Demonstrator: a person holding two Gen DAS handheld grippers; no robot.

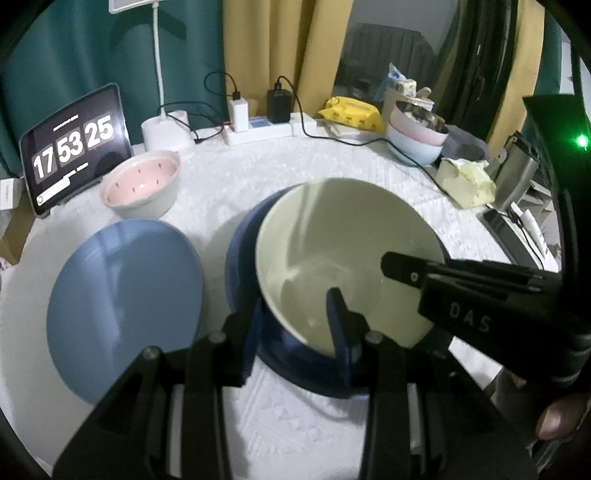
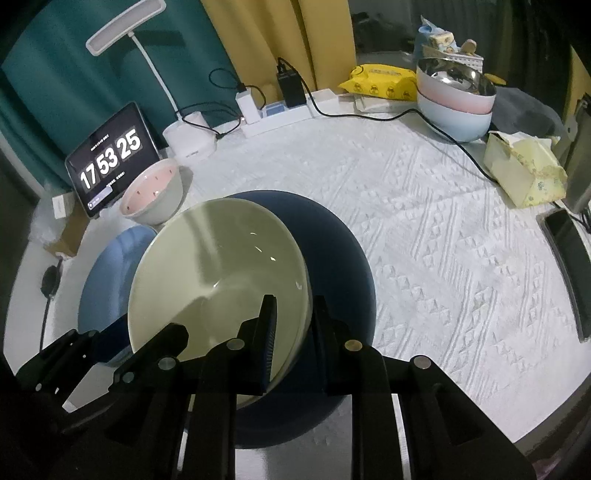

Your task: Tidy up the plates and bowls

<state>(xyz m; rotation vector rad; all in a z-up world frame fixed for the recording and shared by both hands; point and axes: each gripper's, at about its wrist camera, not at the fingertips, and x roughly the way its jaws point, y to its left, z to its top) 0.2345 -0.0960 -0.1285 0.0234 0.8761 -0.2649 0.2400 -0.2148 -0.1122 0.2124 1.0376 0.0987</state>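
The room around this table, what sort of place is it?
Probably a home rather than a lab: curtains hang behind a cloth-covered table holding a desk lamp, a tablet clock and a tissue pack.

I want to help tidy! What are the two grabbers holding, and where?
Both hold the pale green bowl by its rim: the left gripper at the near edge, the right gripper at the right edge.

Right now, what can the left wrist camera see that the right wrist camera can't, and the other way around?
Only the left wrist view shows the right tongs reaching in from the side and a fingertip at the lower right. Only the right wrist view shows the lamp's head and the whole tissue pack. Both show the cream bowl pinched by its rim over the dark blue plate, the light blue plate, the pink bowl and the clock tablet.
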